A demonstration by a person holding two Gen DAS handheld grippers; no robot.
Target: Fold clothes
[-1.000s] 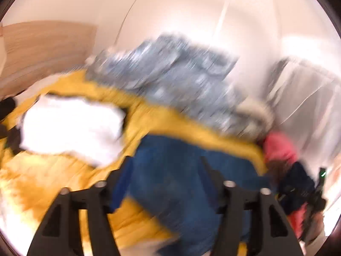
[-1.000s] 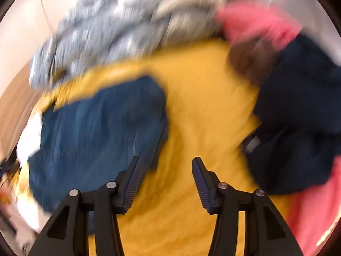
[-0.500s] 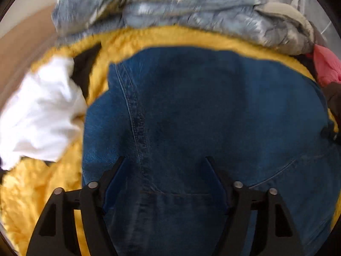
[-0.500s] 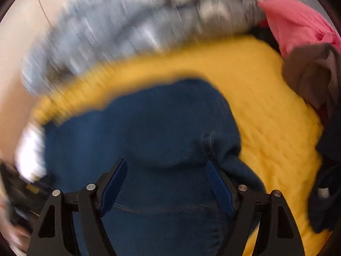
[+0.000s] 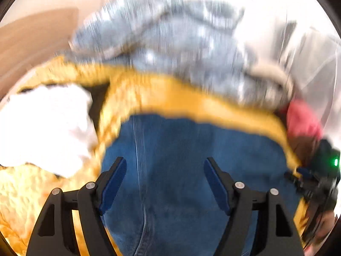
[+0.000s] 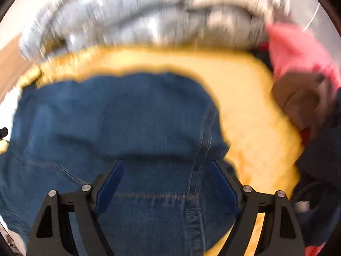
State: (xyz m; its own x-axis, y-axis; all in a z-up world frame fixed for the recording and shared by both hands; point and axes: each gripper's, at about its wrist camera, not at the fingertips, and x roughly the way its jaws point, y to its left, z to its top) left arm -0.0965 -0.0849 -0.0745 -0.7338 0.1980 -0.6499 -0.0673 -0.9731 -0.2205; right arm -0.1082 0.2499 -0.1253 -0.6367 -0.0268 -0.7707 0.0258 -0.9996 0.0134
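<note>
The jeans (image 5: 191,170) are seen lying flat on a yellow fleece blanket (image 5: 191,104), and are taken as the reference for all positions. In the left wrist view, the left claw (image 5: 165,181) is held over the jeans with its jaws wide apart and nothing gripped. The right claw (image 6: 165,183) is likewise over the jeans; its jaws are opening, with denim below them but not pinched.

Only the left wrist view shows a white garment (image 5: 44,128) left of the jeans, and part of the other claw, with a green light, at their right edge. Only the right wrist view shows a brown garment (image 6: 302,100) and a dark navy garment (image 6: 324,149) right of the jeans.

Beyond the jeans, a grey-blue garment (image 5: 170,42) and a pink garment (image 6: 298,49) are recorded in both views, blurred. No containers are seen.
</note>
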